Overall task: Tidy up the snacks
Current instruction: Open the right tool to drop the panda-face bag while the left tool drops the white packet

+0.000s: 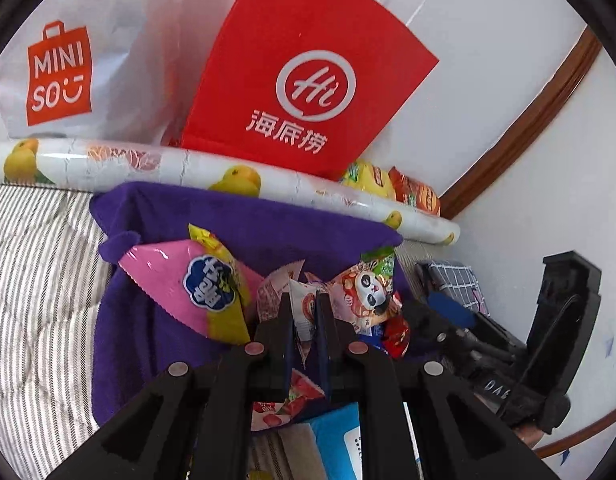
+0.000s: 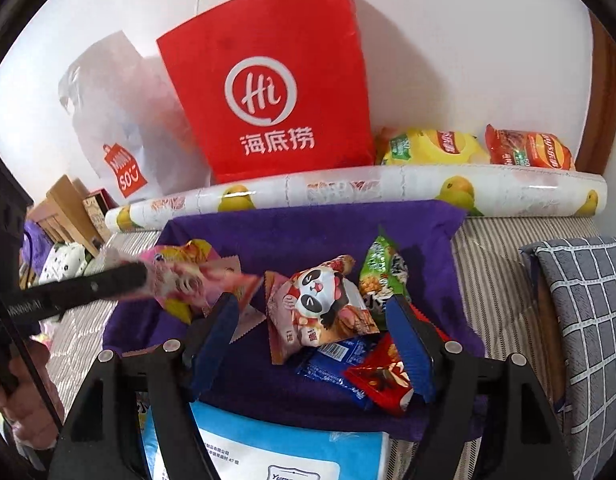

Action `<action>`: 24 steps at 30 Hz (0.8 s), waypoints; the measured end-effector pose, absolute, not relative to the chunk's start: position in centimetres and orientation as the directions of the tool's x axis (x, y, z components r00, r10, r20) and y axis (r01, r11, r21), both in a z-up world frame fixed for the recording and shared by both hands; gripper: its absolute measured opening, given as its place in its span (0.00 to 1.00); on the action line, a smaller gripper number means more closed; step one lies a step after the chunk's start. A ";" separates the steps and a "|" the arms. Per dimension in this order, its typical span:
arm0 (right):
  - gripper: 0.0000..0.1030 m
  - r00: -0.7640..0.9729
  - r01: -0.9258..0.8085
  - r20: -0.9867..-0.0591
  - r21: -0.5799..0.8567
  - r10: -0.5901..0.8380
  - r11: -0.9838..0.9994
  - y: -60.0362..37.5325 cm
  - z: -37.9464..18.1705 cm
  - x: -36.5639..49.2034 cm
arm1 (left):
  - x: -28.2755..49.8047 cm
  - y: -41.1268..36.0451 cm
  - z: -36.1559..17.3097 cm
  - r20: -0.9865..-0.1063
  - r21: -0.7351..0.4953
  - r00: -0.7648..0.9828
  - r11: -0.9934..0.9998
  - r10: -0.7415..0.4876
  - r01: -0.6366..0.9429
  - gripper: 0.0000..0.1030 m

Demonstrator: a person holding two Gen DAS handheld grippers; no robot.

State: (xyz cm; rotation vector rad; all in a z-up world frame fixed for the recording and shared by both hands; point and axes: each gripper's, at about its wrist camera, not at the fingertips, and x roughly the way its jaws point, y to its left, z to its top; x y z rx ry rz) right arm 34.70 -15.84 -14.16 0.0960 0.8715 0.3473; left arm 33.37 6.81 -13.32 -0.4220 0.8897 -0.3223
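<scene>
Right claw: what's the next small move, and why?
Probably lower the right claw and close on the pink panda-print snack packet: it is open, the packet lies between its fingers on the purple cloth, and the left claw already grips a snack.

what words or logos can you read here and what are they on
"MINISO": white plastic bag
"Hi" and "海底捞": red paper bag
Pink and yellow snack packet: blue logo, upside down, unreadable
Panda snack packet: small characters, blurred
Yellow chip bag and orange chip bag: logos blurred
Blue and white pack: print too small
</scene>
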 end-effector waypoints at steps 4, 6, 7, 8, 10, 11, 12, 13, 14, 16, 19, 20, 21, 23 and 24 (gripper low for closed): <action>0.73 0.600 -0.241 -0.723 0.243 0.342 0.939 -16.4 -14.1 34.9 | 33.6 6.6 -13.8 -0.700 -0.472 0.569 0.877 -0.431 0.084 0.10; 0.73 0.602 -0.236 -0.721 0.249 0.343 0.939 -16.6 -14.1 34.9 | 33.7 6.7 -14.0 -0.706 -0.475 0.560 0.876 -0.435 0.081 0.11; 0.73 0.605 -0.234 -0.719 0.252 0.344 0.939 -16.7 -14.1 35.0 | 33.7 6.7 -14.0 -0.709 -0.474 0.556 0.877 -0.434 0.080 0.11; 0.73 0.606 -0.232 -0.717 0.254 0.344 0.939 -16.7 -14.1 35.0 | 33.7 6.7 -13.9 -0.715 -0.468 0.548 0.879 -0.434 0.085 0.11; 0.73 0.614 -0.239 -0.707 0.256 0.350 0.937 -16.7 -14.0 35.0 | 33.6 6.6 -13.7 -0.724 -0.452 0.537 0.886 -0.433 0.105 0.15; 0.73 0.625 -0.242 -0.696 0.256 0.352 0.936 -16.7 -13.9 34.9 | 33.5 6.6 -13.4 -0.722 -0.448 0.539 0.887 -0.433 0.112 0.19; 0.73 0.631 -0.243 -0.691 0.257 0.354 0.935 -16.8 -13.9 34.8 | 33.4 6.7 -13.1 -0.722 -0.444 0.542 0.889 -0.429 0.113 0.26; 0.73 0.635 -0.244 -0.684 0.262 0.358 0.934 -16.8 -13.8 34.8 | 33.2 6.7 -12.8 -0.721 -0.439 0.546 0.891 -0.427 0.117 0.29; 0.73 0.636 -0.242 -0.681 0.270 0.362 0.932 -16.9 -13.8 34.6 | 33.1 6.9 -12.5 -0.717 -0.438 0.550 0.891 -0.427 0.120 0.33; 0.73 0.639 -0.222 -0.679 0.287 0.362 0.932 -17.1 -13.8 34.1 | 32.7 7.1 -11.9 -0.708 -0.442 0.556 0.887 -0.436 0.134 0.39; 0.73 0.644 -0.195 -0.686 0.283 0.340 0.939 -17.1 -13.7 32.9 | 31.5 7.4 -11.3 -0.691 -0.448 0.570 0.882 -0.444 0.145 0.49; 0.73 0.644 -0.194 -0.689 0.273 0.332 0.942 -16.9 -13.6 32.3 | 30.9 7.5 -11.2 -0.686 -0.449 0.575 0.882 -0.445 0.147 0.49; 0.73 0.646 -0.193 -0.694 0.254 0.317 0.948 -16.7 -13.4 31.5 | 30.4 7.5 -11.1 -0.686 -0.448 0.576 0.882 -0.445 0.149 0.51; 0.73 0.654 -0.191 -0.695 0.229 0.298 0.954 -16.2 -13.0 30.1 | 29.3 7.6 -11.0 -0.691 -0.436 0.575 0.887 -0.438 0.152 0.51; 0.73 0.656 -0.192 -0.696 0.221 0.293 0.956 -16.1 -12.9 29.4 | 28.7 7.7 -10.9 -0.693 -0.425 0.577 0.891 -0.432 0.156 0.51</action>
